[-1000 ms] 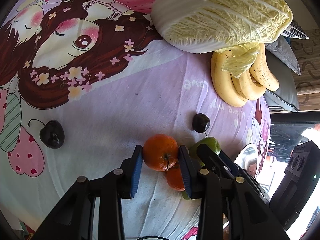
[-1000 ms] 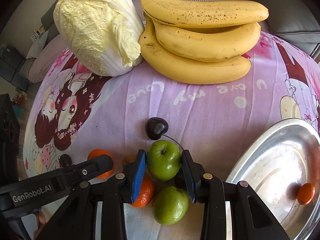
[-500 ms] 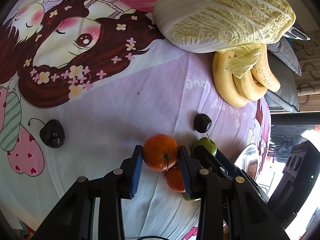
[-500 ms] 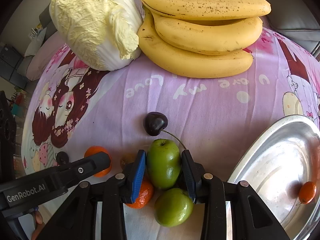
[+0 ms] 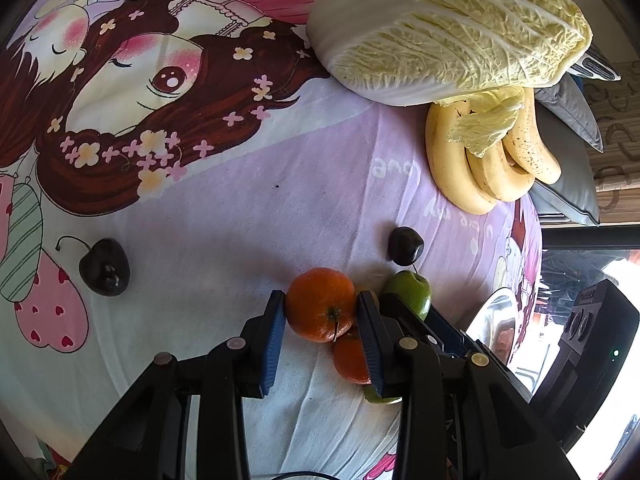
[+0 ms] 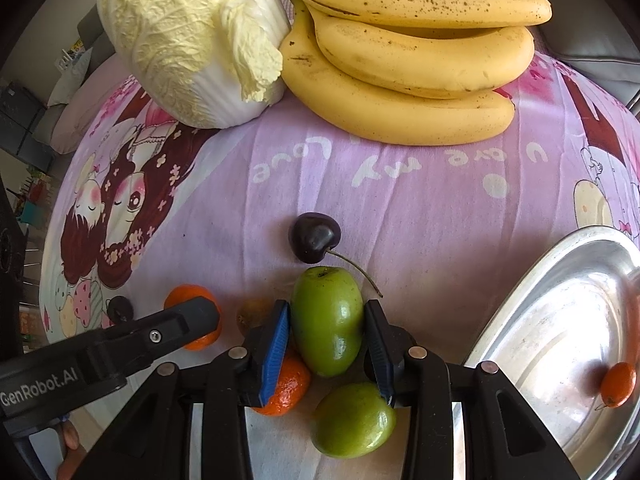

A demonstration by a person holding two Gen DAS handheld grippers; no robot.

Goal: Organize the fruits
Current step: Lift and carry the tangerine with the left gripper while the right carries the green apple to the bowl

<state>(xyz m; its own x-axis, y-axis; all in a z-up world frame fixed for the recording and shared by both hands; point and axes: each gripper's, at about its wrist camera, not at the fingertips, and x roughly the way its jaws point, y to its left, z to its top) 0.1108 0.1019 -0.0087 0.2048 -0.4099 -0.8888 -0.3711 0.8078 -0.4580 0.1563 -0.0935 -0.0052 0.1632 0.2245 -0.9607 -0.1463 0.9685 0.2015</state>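
Observation:
My left gripper (image 5: 322, 312) is shut on an orange tangerine (image 5: 320, 303), held just above the cloth. My right gripper (image 6: 326, 334) is shut on a green fruit (image 6: 327, 320), which is tilted and lifted. A second tangerine (image 6: 286, 396) and a second green fruit (image 6: 354, 420) lie below it. A dark cherry (image 6: 314, 237) lies just beyond the held green fruit; another cherry (image 5: 105, 267) lies at the left. The left gripper's arm (image 6: 120, 340) crosses the right wrist view.
A silver oval tray (image 6: 552, 320) holding a small orange fruit (image 6: 619, 384) sits at the right. A napa cabbage (image 6: 188, 36) and a bunch of bananas (image 6: 408, 60) lie at the far side of the cartoon-print cloth (image 5: 240, 184).
The green fruit has tipped over lengthwise and risen in my right gripper. The left gripper still holds its tangerine, almost unmoved.

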